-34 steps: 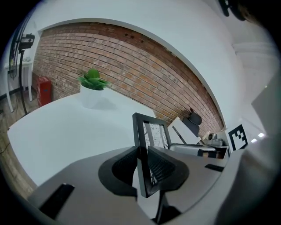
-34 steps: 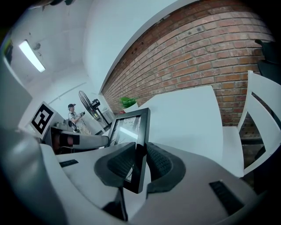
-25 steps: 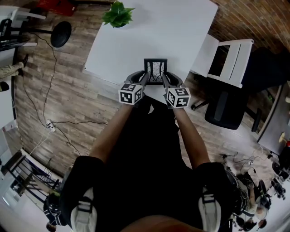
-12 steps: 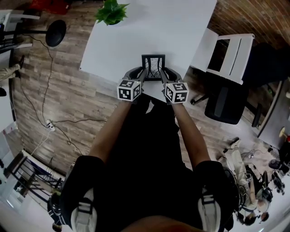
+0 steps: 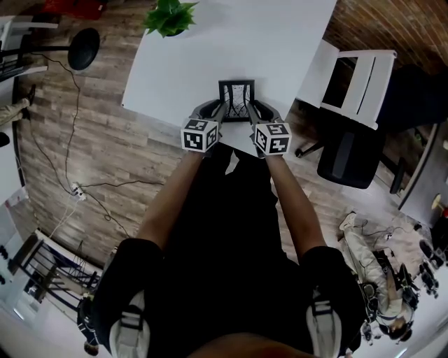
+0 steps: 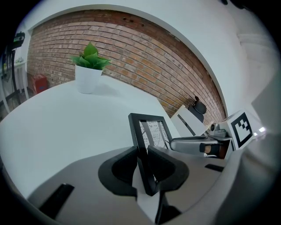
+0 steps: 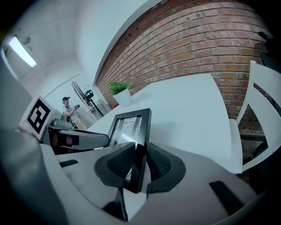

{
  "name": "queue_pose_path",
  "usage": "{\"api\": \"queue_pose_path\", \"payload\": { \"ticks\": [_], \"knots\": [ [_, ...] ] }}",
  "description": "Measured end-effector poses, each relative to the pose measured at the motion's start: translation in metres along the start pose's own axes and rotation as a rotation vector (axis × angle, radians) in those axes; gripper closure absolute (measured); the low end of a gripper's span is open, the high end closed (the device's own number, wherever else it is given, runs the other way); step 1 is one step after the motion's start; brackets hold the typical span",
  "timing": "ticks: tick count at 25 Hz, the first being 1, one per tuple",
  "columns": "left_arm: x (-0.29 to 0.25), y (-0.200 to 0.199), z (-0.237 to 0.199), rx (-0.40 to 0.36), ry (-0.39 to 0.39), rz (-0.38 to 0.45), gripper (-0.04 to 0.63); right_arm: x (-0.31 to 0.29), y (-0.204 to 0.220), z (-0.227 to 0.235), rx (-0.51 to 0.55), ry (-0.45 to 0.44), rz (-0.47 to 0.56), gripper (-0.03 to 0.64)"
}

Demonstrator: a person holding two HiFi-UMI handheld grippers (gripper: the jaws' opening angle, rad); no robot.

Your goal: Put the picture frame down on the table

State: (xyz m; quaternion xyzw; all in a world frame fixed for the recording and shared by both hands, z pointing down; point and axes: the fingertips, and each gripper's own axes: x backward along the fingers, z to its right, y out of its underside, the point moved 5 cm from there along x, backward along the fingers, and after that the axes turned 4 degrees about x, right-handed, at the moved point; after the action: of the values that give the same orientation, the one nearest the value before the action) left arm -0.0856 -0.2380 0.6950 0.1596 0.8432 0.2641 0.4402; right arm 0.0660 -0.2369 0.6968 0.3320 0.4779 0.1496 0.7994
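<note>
Currently I have both tools on the picture frame point(image 5: 236, 98). The left tool point(image 6: 147, 166) is closed down to the thickness of the frame's left rail and pinches it between the pads. The right tool point(image 7: 138, 166) grips the right rail the same way. The frame stands upright between them, glass facing me, over the 6 o'clock edge of the white desk point(image 5: 210, 49). A potted plant point(image 5: 168, 15) sits at the desk's 11 o'clock corner, well apart from the frame, and a white chair point(image 5: 357, 77) stands off the 3 o'clock side. As for progress, I judge the frame has reached the desk, but no view shows whether its bottom rail touches the surface, since the jaws hide that edge. What remains, as I read it, is to seat the frame and open both tools. No brand or label is readable. The print behind the glass shows only thin dark branching lines with no lettering. The marker cubes point(image 5: 201, 135) carry black-and-white square patterns, not text.
</note>
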Motion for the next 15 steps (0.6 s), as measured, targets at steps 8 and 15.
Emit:
{"api": "queue_pose_path", "payload": {
  "ticks": [8, 15],
  "knots": [
    [-0.007, 0.000, -0.003, 0.003, -0.004, -0.018, 0.506, -0.006, 0.000, 0.004, 0.000, 0.004, -0.020, 0.537],
    [-0.013, 0.001, -0.008, -0.024, -0.011, -0.043, 0.502, -0.014, 0.001, 0.005, 0.004, 0.021, -0.038, 0.535]
  ]
}}
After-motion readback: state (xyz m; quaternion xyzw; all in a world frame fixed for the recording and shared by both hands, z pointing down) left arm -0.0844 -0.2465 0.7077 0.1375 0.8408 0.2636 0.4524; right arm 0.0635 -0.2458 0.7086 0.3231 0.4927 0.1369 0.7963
